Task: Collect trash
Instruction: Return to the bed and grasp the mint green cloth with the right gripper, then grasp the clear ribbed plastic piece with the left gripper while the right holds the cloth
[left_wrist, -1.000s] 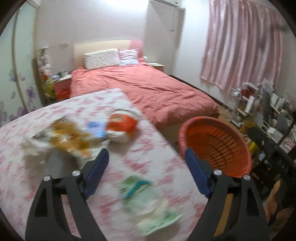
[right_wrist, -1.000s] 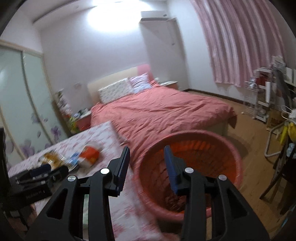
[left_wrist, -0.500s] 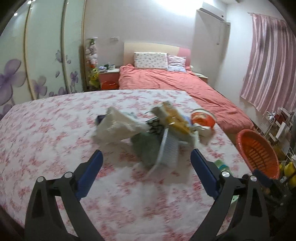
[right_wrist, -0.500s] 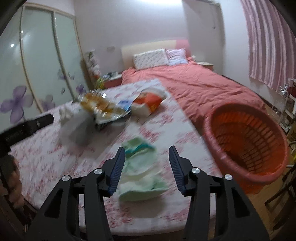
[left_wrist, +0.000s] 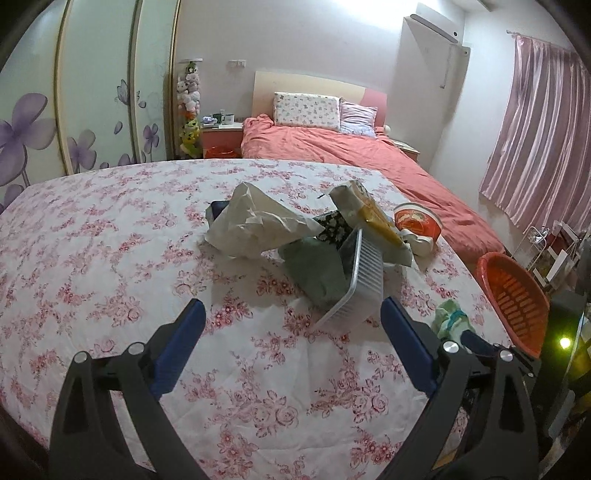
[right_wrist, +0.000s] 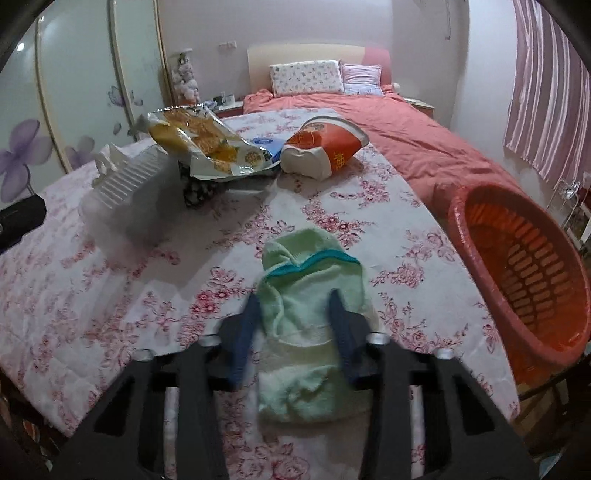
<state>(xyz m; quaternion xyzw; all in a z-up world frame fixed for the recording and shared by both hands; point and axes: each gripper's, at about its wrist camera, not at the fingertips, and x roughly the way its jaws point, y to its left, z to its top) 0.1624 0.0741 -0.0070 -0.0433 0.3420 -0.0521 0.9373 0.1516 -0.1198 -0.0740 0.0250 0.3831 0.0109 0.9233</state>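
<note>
A pile of trash lies on the flowered table: a crumpled white bag (left_wrist: 251, 225), a clear plastic container (left_wrist: 358, 280) tipped on its side, a yellow snack bag (right_wrist: 199, 136) and a red-and-white bowl (right_wrist: 328, 144). My left gripper (left_wrist: 291, 312) hovers wide open just short of the container, with nothing between its fingers. A green fuzzy cloth (right_wrist: 310, 273) lies near the table's right edge. My right gripper (right_wrist: 295, 314) is down on it, its jaws closing, both blue fingers pinching the fabric's sides. The orange basket (right_wrist: 524, 266) stands right of the table.
The table (left_wrist: 92, 258) carries a pink-flowered cloth. Behind it stands a bed with a red cover (left_wrist: 332, 151). Sliding wardrobe doors (left_wrist: 92, 92) run along the left and pink curtains (left_wrist: 535, 129) hang on the right. Cluttered shelves (left_wrist: 554, 251) stand behind the basket.
My left gripper swung from the basket side to face the trash pile and opened a little wider. My right gripper left the basket, dropped to the green cloth and narrowed its jaws around it.
</note>
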